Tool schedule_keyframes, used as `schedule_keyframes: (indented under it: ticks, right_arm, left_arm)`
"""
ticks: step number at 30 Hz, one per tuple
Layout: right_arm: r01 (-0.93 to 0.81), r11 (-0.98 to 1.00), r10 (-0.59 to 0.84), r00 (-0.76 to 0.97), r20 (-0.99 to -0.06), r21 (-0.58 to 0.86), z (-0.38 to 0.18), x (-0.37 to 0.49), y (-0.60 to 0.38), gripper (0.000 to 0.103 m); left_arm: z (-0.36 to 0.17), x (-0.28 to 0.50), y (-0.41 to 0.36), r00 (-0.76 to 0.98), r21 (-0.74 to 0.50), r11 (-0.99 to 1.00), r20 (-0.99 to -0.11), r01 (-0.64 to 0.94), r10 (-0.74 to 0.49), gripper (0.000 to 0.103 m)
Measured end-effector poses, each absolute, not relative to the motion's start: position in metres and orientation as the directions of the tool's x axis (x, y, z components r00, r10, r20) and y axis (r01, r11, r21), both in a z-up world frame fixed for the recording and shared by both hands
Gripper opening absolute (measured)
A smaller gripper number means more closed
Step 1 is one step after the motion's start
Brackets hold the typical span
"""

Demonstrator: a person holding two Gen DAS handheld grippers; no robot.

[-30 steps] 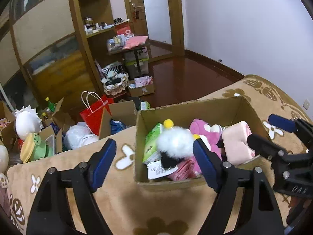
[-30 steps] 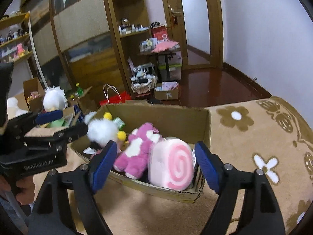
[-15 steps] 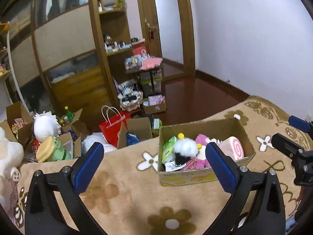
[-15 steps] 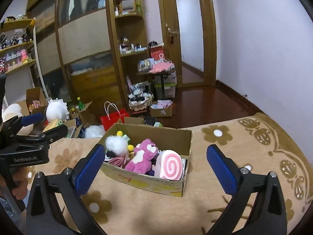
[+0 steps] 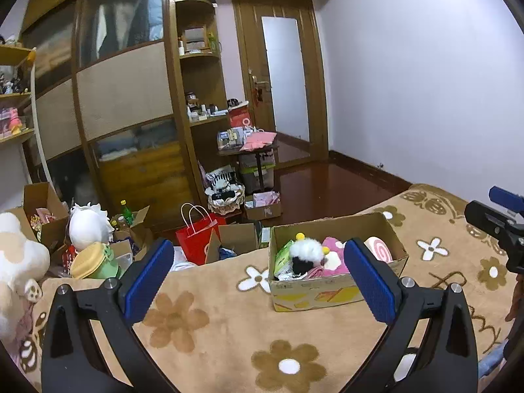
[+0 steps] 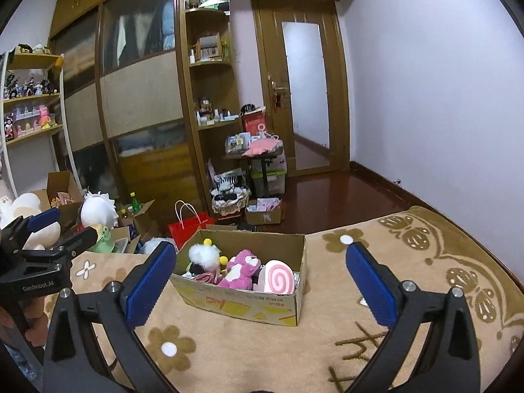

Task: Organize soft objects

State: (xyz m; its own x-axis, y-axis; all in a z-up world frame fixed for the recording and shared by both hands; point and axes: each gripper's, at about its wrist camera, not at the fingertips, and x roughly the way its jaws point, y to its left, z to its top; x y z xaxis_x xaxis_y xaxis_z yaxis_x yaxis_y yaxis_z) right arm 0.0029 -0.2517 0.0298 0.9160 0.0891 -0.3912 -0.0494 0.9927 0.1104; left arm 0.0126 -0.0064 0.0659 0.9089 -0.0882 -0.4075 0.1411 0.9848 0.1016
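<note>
An open cardboard box (image 5: pixel 337 290) (image 6: pixel 242 304) stands on the brown flowered blanket. In it lie a white fluffy toy (image 5: pixel 306 252) (image 6: pixel 202 255), a pink plush (image 5: pixel 334 257) (image 6: pixel 242 267), a pink swirl roll cushion (image 5: pixel 380 252) (image 6: pixel 278 278) and a green packet (image 5: pixel 283 255). My left gripper (image 5: pixel 258 281) is open and empty, held back from the box. My right gripper (image 6: pixel 258 283) is open and empty, also back from the box. Each gripper shows at the edge of the other's view.
The blanket (image 5: pixel 209 324) ends at its far edge, with floor clutter beyond: a red paper bag (image 5: pixel 196 235), open boxes (image 5: pixel 235 239), a white plush (image 5: pixel 88 226), a green and yellow toy (image 5: pixel 95 262). A large cream plush (image 5: pixel 16 262) sits at left. Wooden wardrobe and door behind.
Both grippers have pulled back and up from the box, which now looks smaller and farther. Both stay open and empty. The toys in the box have not moved.
</note>
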Motion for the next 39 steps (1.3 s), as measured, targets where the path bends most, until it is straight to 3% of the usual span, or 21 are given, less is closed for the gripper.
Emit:
schedule_keyframes:
  ticks: [17,39]
  right_arm:
    - [0.016,0.996,0.016,0.942,-0.334,0.093,-0.010,-0.025,-0.267,0.103]
    - [0.039,0.993,0.004,0.932,-0.363,0.110,-0.027,-0.020,-0.279,0.103]
  left_arm:
    - [0.016,0.013,0.015,0.891,0.031,0.989,-0.440,0.142,-0.114,0.102]
    - [-0.008,0.023,-0.002,0.866,0.068,0.981,-0.484,0.181,-0.127,0.102]
